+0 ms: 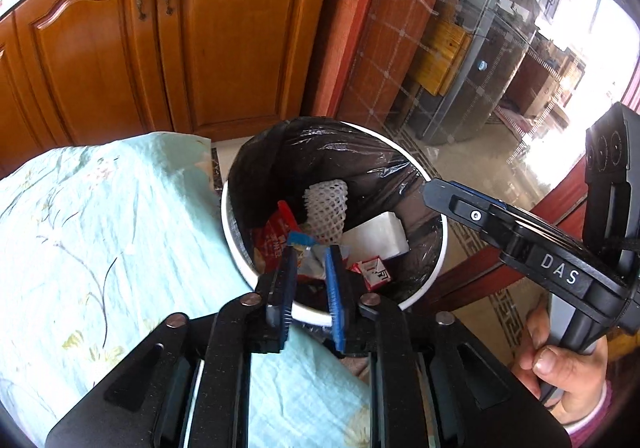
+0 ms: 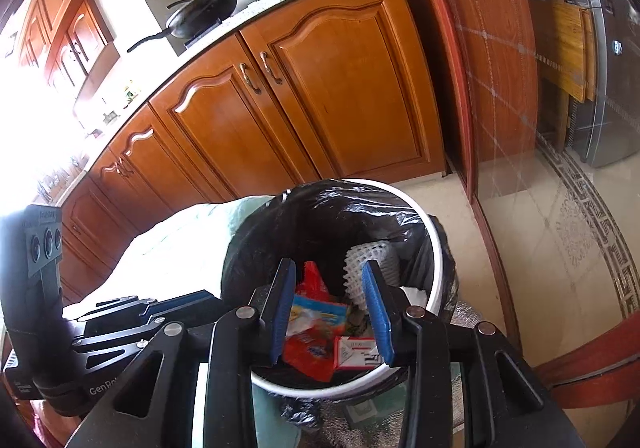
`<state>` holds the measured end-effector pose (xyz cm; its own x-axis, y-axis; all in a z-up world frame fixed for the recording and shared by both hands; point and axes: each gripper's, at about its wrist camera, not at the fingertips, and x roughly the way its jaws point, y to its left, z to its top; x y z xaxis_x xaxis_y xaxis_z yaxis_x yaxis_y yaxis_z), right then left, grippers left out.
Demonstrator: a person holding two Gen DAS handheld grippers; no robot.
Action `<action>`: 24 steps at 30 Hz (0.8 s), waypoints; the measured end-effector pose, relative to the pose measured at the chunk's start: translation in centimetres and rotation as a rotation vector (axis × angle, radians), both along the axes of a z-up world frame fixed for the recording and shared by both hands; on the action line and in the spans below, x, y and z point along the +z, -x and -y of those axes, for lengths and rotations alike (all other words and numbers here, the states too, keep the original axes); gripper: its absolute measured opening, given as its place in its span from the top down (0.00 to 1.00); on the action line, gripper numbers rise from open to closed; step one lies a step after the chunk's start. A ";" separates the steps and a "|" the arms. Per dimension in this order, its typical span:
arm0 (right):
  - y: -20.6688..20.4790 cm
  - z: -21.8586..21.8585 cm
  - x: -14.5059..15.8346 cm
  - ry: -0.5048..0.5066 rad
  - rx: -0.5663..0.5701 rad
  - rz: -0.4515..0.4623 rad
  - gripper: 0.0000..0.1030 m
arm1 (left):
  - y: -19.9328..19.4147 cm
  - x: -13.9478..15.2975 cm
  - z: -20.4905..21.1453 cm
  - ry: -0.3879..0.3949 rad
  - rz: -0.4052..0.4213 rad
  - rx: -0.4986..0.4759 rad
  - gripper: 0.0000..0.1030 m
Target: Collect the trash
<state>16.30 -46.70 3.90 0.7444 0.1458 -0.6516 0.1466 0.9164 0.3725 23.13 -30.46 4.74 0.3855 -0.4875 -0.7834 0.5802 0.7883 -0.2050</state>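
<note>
A white bin with a black liner (image 1: 434,203) (image 2: 428,300) stands beside the table and holds trash: a white foam net (image 1: 326,207) (image 2: 358,268), red wrappers (image 1: 276,236) (image 2: 308,356), a blue and silver wrapper (image 1: 306,248) (image 2: 316,312), a cigarette box (image 1: 374,272) (image 2: 354,354) and a white foam block (image 1: 378,236). My left gripper (image 1: 312,254) is open and empty over the bin's near rim. My right gripper (image 2: 328,268) is open and empty above the bin; it shows in the left wrist view (image 1: 436,193) at right.
A table with a pale green floral cloth (image 1: 100,232) (image 2: 176,244) lies left of the bin. Wooden kitchen cabinets (image 1: 168,47) (image 2: 304,95) stand behind. A glass door with a red frame (image 2: 516,87) is on the right, above a tiled floor (image 2: 560,232).
</note>
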 end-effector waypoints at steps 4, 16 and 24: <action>1.3 -1.0 0.3 -0.017 0.003 0.026 0.59 | 1.1 0.1 -2.0 0.021 0.010 0.039 0.80; 5.2 -4.6 -0.6 -0.070 0.008 0.059 0.49 | 4.7 -0.9 -8.9 0.101 -0.007 0.169 0.76; 9.0 -7.9 -0.6 -0.019 -0.006 0.129 0.35 | 8.6 -1.6 -12.9 0.133 0.045 0.250 0.63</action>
<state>7.28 -38.75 3.27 0.8226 0.1526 -0.5477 0.1015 0.9084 0.4055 14.52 -17.56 3.16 0.5398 -0.4700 -0.6983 0.3817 0.8761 -0.2946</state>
